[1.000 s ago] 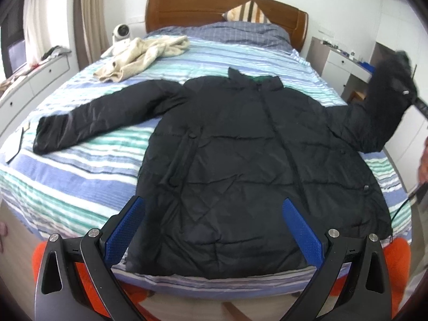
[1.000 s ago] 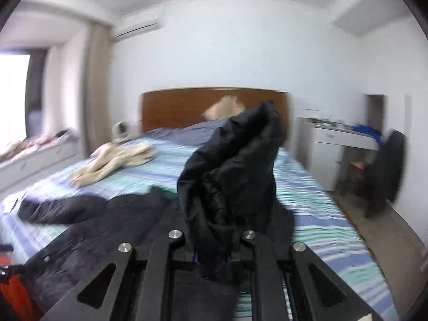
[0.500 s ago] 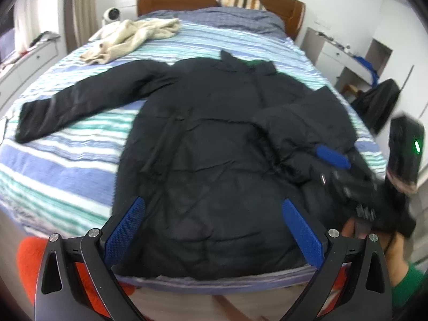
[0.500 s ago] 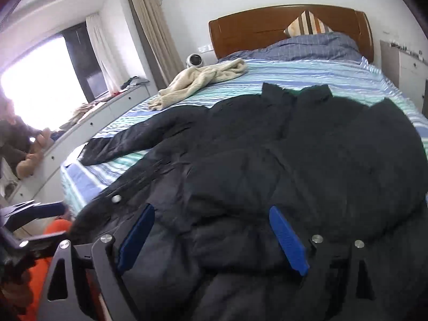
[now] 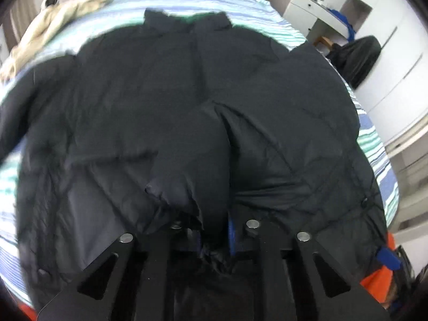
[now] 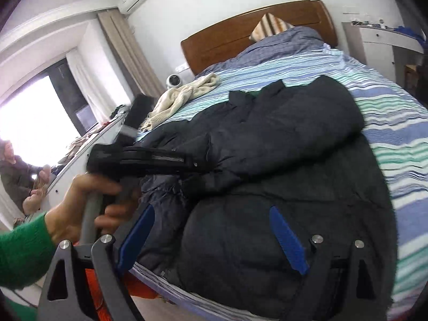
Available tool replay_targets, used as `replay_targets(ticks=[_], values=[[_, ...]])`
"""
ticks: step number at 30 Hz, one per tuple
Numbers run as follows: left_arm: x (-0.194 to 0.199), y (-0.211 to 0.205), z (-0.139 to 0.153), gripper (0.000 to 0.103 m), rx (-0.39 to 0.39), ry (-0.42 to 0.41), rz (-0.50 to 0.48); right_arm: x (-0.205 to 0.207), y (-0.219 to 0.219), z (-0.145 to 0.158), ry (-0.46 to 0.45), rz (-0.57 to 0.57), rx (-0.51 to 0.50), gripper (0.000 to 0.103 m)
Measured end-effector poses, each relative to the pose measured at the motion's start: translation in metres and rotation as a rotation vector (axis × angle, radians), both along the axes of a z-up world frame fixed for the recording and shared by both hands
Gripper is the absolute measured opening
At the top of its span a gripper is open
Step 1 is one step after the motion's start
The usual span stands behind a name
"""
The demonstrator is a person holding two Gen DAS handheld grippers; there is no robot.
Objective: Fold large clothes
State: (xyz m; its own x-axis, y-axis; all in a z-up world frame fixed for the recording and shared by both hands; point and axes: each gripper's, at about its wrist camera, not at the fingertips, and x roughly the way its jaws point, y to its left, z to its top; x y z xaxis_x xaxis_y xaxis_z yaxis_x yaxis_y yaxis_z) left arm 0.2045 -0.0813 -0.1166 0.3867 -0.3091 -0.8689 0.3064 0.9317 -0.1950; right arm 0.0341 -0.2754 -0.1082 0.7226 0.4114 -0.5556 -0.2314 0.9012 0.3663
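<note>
Black jacket [image 5: 165, 101] on bed [image 6: 396, 112]: my left gripper [image 5: 214, 235] just clamped its sleeve cuff; right gripper [image 6: 214, 238] fingers spread, empty.

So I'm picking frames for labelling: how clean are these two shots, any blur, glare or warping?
Left wrist view: motion-smeared, worst on the beige garment and striped bed edges; the black jacket shows little detail. Right wrist view: sharper on the jacket, the window blown out white, the left gripper and the hand smeared. Both bend straight lines at the fisheye rim.
</note>
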Motion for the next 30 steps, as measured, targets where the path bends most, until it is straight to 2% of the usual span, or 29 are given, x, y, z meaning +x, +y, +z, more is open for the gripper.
replay_targets(ticks=[5,7,11,13,15,17,21,24,27,30], values=[[0.016,0.001,0.062,0.010,0.067,-0.208,-0.029,-0.010,-0.028,0.001,0.010,-0.073,0.017,0.090],[0.026,0.003,0.075,0.010,0.090,-0.248,-0.022,-0.006,-0.034,0.000,0.026,-0.087,0.023,0.090],[0.046,0.007,0.079,0.010,0.162,-0.330,-0.012,0.002,-0.045,0.003,0.029,-0.109,0.026,0.087],[0.063,0.011,0.070,0.010,0.204,-0.356,0.005,0.002,-0.048,0.008,0.034,-0.118,0.016,0.078],[0.077,0.019,0.055,0.010,0.232,-0.361,0.039,0.012,-0.052,0.015,0.037,-0.125,-0.004,0.070],[0.090,0.033,0.036,0.010,0.237,-0.331,0.087,0.026,-0.056,0.028,0.026,-0.126,-0.041,0.061],[0.109,0.070,0.005,0.011,0.173,-0.246,0.200,0.075,-0.068,0.051,0.026,-0.133,-0.093,0.060],[0.116,0.084,-0.004,0.012,0.152,-0.244,0.240,0.126,-0.078,0.060,0.026,-0.155,-0.114,0.060],[0.122,0.095,-0.014,0.013,0.148,-0.220,0.276,0.183,-0.085,0.049,0.054,-0.183,-0.127,0.060],[0.121,0.095,-0.025,0.016,0.166,-0.227,0.255,0.230,-0.086,0.025,0.073,-0.194,-0.130,0.059]])
